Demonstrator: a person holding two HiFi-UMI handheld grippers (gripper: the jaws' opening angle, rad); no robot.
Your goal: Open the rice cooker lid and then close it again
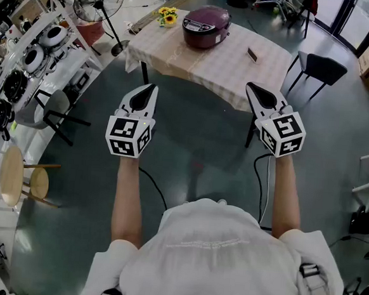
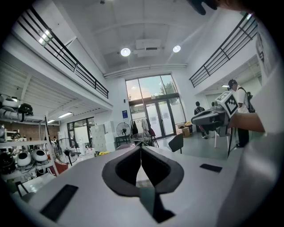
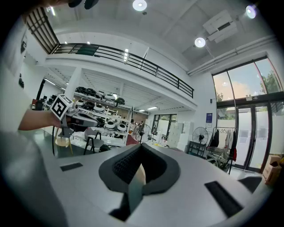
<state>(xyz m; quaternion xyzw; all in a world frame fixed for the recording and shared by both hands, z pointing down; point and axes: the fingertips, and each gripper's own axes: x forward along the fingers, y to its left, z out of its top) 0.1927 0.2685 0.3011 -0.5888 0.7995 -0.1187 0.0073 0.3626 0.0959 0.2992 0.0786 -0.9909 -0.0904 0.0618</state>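
Rice cooker (image 1: 207,26), purple and round with its lid down, sits on the far side of a counter (image 1: 224,69) covered with a pale checked cloth, well apart from both grippers. A bunch of yellow flowers (image 1: 167,14) lies just beside it toward the left, and a small dark flat object (image 1: 252,54) rests on the cloth to its right. The left gripper (image 1: 151,87) is held out in front of the person, short of the counter's near edge, above the dark floor; its own view shows the two jaws pressed together with nothing between them. The right gripper (image 1: 251,86) hangs level with it at the counter's near right corner, jaws likewise closed and empty. A black chair (image 1: 323,67) stands to the right of the counter. A standing fan (image 1: 98,0) is at its left, and white shelves (image 1: 28,54) along the left wall carry more cookers
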